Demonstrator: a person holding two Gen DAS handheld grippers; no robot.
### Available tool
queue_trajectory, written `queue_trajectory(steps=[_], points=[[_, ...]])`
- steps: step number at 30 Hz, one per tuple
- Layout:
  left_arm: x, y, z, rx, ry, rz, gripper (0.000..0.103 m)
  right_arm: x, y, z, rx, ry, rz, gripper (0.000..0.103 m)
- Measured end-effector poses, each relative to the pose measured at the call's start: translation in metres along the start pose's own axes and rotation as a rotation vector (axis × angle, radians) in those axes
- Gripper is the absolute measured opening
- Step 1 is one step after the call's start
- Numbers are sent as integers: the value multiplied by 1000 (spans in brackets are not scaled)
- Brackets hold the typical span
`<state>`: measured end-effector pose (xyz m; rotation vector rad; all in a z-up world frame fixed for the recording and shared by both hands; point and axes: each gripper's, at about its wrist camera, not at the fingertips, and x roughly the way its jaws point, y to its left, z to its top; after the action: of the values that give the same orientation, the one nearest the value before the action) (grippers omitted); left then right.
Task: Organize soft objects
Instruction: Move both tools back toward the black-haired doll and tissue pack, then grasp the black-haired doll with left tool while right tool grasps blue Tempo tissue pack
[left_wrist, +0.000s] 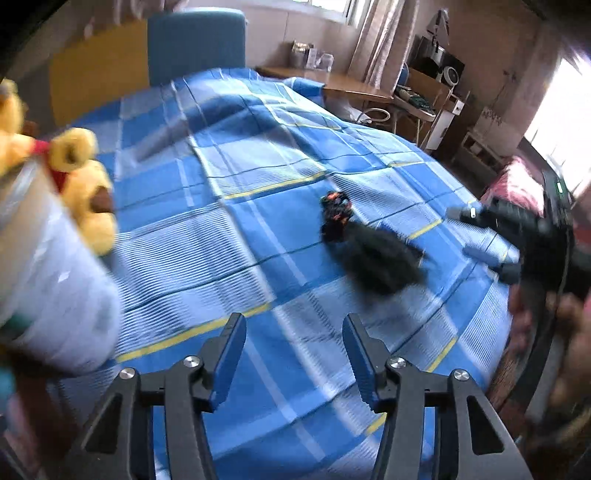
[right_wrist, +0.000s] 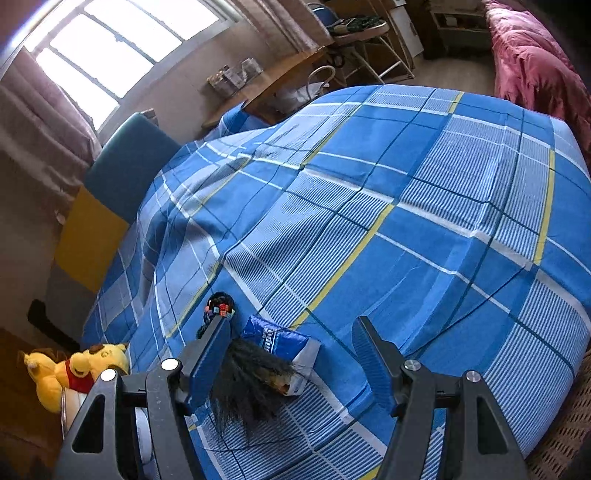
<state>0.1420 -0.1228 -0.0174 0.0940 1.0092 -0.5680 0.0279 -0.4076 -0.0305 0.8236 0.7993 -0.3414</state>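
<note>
A black fuzzy tassel toy (left_wrist: 373, 258) with a multicoloured beaded head (left_wrist: 336, 206) lies on the blue checked bedsheet (left_wrist: 229, 221). My left gripper (left_wrist: 293, 319) hovers open in front of it with nothing between its fingers. In the right wrist view the same toy (right_wrist: 251, 376) lies beside a blue packet (right_wrist: 280, 343). My right gripper (right_wrist: 291, 325) stands open over both without pressing on them, and its left finger hides part of the toy. A yellow plush bear (left_wrist: 85, 184) in a red shirt rests on top of a pale round container (left_wrist: 55, 277) at the left.
A blue and yellow headboard (right_wrist: 110, 192) stands at the far end of the bed. A wooden desk (left_wrist: 343, 81) with jars, a stool (right_wrist: 369, 33) and curtained windows lie beyond. A pink quilt (right_wrist: 535, 66) sits past the bed's right side. The plush bear (right_wrist: 74, 369) sits off the bed's left edge.
</note>
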Motion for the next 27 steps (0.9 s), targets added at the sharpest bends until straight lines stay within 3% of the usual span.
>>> queue_trajectory(steps=[2,6,9,13,14,15,16,18,24,27], points=[[16,-3,14,-46,20,-50,56,2,-2,0,15,11,11,70],[48,-12,39,-152,35,-104,76,2,-5,0,37,22,39,70],[71,-24,52,-196,57,-133,76,3,-3,-2,31,31,55,70],[107,-42,64,-182,85,-102,74,4,-3,-2,31,37,59,70],[115,-44,64,-164,102,-86,56,5,-3,-2,34,44,62,70],[122,-44,62,-151,123,-80,23,7,-4,-2,41,53,65,70],[127,-42,58,-144,148,-87,12,7,-5,-2,44,57,67,70],[127,-31,44,-147,166,-95,6,8,-5,-2,43,63,68,70],[86,14,-6,-161,167,-88,5,9,-3,-4,36,77,71,70],[65,34,-27,-152,156,-3,6,15,1,-7,17,113,69,70]])
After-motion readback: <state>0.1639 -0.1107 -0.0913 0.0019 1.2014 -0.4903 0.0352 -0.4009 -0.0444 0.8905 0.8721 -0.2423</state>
